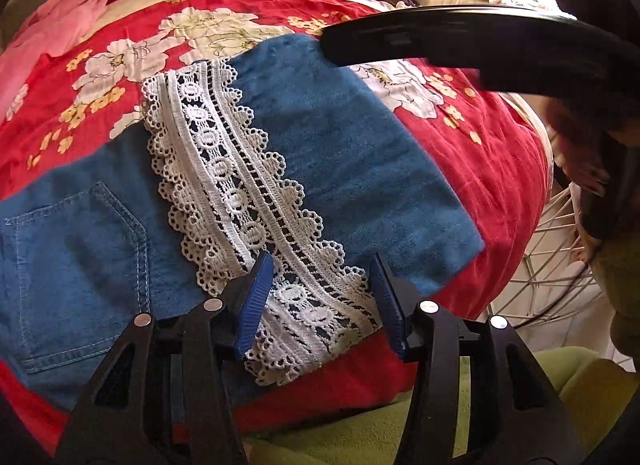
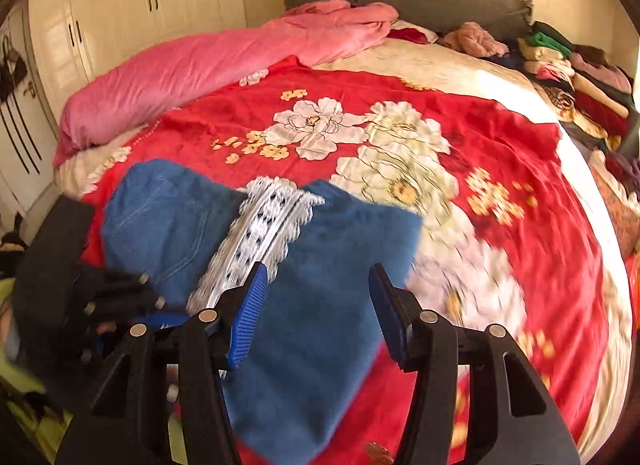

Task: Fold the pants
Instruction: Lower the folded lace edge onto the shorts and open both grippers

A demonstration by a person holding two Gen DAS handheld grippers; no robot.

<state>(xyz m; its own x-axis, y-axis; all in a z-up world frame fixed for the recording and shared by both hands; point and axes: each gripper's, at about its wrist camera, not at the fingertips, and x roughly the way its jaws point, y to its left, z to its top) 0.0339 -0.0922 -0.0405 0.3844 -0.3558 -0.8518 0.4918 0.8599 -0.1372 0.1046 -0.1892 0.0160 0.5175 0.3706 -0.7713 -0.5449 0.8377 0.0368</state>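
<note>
Pants (image 1: 340, 153) lie folded over on the bed (image 1: 480, 169), lace (image 1: 240, 193) up. Both grippers, left (image 1: 322, 305) and right (image 2: 316, 313), gape empty. Pinch both layers at the near edge; avoid snagging lace.

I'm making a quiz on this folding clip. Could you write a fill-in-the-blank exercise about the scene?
1. The blue pants carry a strip of white ____.
2. They lie on a ____ floral bedspread.
3. Both the left hand-held gripper and the right hand-held gripper are ____.

Missing words: lace; red; open
</note>
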